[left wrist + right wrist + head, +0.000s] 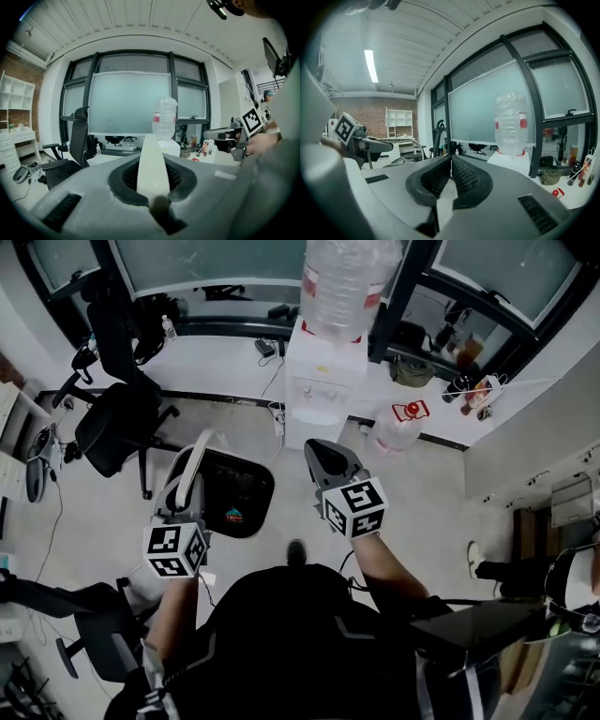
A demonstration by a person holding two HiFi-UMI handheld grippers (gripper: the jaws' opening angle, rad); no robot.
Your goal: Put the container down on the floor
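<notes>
Weight looks slight: the black round plastic container seems to hang above the pale floor, just ahead of the person. The left hand-held gripper is clamped on its thin white band handle, probably stiff and the sensible hold. On its right, the right hand-held gripper is closed on nothing.

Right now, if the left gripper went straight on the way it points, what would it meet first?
Probably the water dispenser: it stands dead ahead, beyond the white handle held by the left gripper, though how far is unclear.
</notes>
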